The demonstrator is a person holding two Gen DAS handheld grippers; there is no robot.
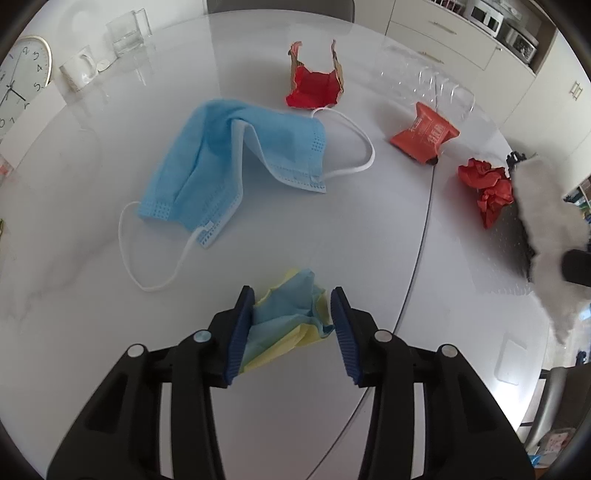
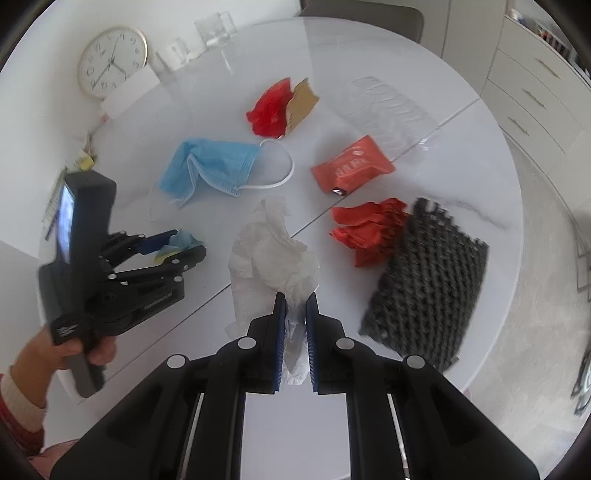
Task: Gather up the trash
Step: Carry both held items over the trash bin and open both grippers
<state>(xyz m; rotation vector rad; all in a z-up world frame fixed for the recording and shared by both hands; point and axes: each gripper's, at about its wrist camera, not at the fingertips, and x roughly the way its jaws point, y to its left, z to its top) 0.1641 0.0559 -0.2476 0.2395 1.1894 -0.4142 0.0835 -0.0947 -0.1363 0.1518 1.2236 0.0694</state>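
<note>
My left gripper (image 1: 293,301) is open around a crumpled blue and yellow paper (image 1: 286,321) that lies on the white table; its jaws stand apart on either side of it. It also shows in the right wrist view (image 2: 184,245). My right gripper (image 2: 295,299) is shut on a crumpled white tissue (image 2: 271,258), which hangs above the table and shows at the right edge of the left wrist view (image 1: 546,221). Other trash lies on the table: a blue face mask (image 1: 229,155), a torn red box (image 1: 314,86), an orange wrapper (image 1: 424,134), crumpled red paper (image 1: 487,190) and black foam netting (image 2: 428,280).
A clear plastic tray (image 2: 391,107) lies at the far side of the table. A clock (image 2: 110,61), a mug (image 1: 77,72) and a glass container (image 1: 127,35) stand at the back left. The table (image 1: 332,236) edge curves away on the right, with cabinets (image 2: 535,96) beyond.
</note>
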